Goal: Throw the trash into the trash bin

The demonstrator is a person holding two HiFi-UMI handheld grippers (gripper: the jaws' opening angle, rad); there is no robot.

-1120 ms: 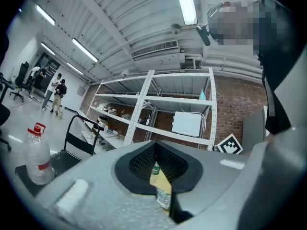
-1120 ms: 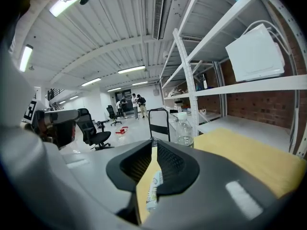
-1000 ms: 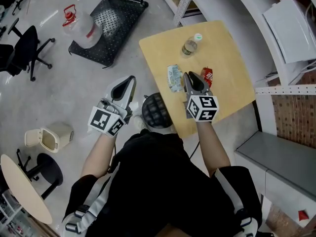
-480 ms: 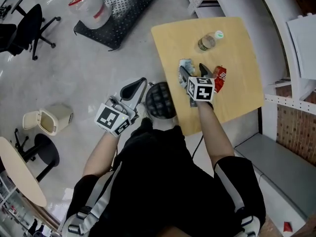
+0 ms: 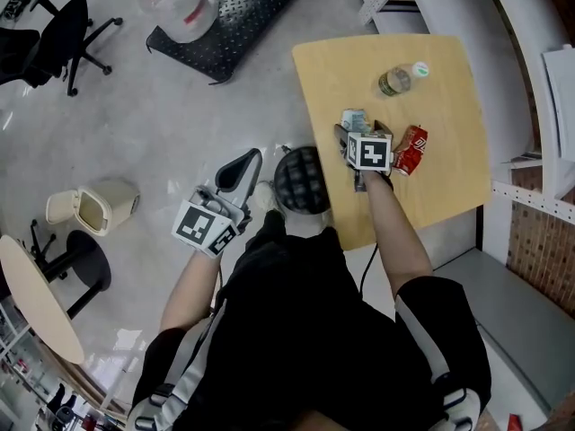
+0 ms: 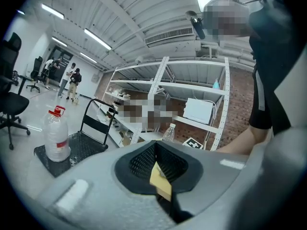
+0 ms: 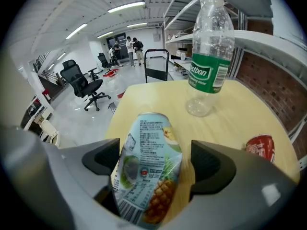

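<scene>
The right gripper (image 5: 359, 131), its jaws just opened wide and released, straddled a crushed pineapple-print can (image 7: 148, 176) lying on the wooden table (image 5: 449, 187), neither pad clearly pressing it. A clear plastic bottle (image 5: 395, 81) stood at the can's 1 o'clock, and a red can (image 5: 411, 150) lay at its 4 o'clock. The left gripper (image 5: 235, 171) hung over the floor with jaws clenched, possibly on a small yellow scrap (image 6: 160, 180). The open trash bin (image 5: 94, 212) sat well apart at its 9 o'clock.
</scene>
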